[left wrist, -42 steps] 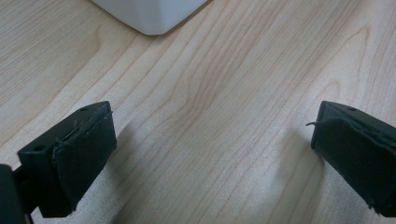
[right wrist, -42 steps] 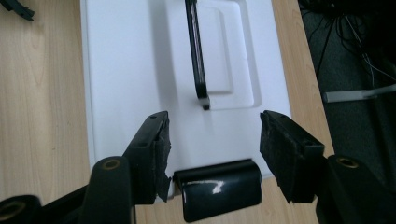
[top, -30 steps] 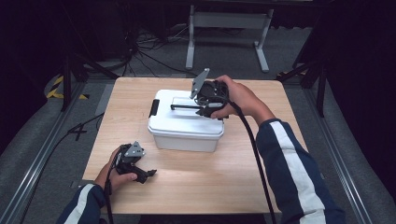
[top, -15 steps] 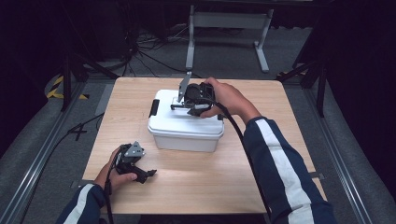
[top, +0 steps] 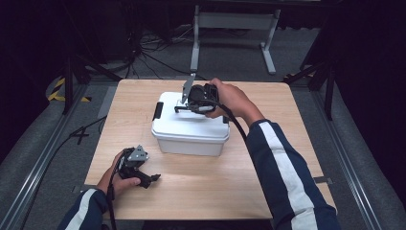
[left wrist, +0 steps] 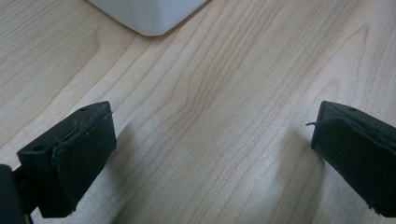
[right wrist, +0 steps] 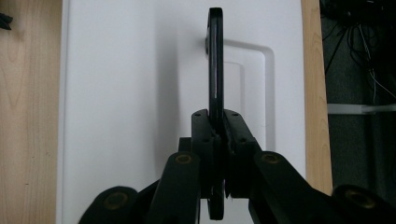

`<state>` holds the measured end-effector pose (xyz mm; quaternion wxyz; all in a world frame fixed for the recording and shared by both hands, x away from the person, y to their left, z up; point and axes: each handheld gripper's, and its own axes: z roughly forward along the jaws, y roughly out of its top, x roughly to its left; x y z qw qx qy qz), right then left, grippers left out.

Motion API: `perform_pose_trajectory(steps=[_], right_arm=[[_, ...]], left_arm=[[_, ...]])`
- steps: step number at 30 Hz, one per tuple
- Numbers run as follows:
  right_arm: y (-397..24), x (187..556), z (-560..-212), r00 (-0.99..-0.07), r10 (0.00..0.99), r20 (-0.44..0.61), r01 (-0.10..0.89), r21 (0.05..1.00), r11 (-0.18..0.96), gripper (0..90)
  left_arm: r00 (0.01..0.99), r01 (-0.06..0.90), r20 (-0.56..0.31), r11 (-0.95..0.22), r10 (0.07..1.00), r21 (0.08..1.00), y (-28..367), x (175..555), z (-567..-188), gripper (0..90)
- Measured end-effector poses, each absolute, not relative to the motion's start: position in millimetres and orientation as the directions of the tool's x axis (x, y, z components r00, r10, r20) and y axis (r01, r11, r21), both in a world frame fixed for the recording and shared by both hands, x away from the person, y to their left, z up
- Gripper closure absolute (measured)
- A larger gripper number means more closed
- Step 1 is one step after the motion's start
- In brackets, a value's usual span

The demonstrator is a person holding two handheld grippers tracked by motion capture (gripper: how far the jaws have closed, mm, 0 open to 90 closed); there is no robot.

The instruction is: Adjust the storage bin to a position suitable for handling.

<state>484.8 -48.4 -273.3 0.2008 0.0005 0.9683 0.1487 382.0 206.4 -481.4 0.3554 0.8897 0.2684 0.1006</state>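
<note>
High view shows a white box [top: 191, 129] standing near the middle of the wooden counter [top: 287, 158], with its lid on and a black clasp at its left end. The right gripper [top: 184, 106] is over the lid, and the right hand [top: 227, 99] holds it from the right side. In the right gripper view, the jaws are pressed together on the black handle [right wrist: 215, 60] of the lid. The handle stands up on its edge from the recess in the white lid [right wrist: 116, 93], and the pads squeeze it from both sides. The jaws have just been closing, and the handle is now between them with no gap visible.

The left gripper [top: 151, 178] rests low at the front left part of the counter, well apart from the box, held by the left hand [top: 119, 175]. In the left gripper view its two black jaws stand wide open over the bare wood, with nothing between them. A corner of the white box is seen at the top of that view, apart from the jaws.

A dark cable trails from each gripper toward the person's sleeves, which are dark blue with a white stripe.
</note>
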Motion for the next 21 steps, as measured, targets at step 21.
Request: perform_pose_trajectory(steps=[21], right_arm=[[-54,481,-258,-0.909,0.071,-0.412,-0.075,0.328,0.942,84.9]], left_arm=[[0.835,0.406,-0.011,-0.603,0.55,0.687,206,382,-481,0.5]])
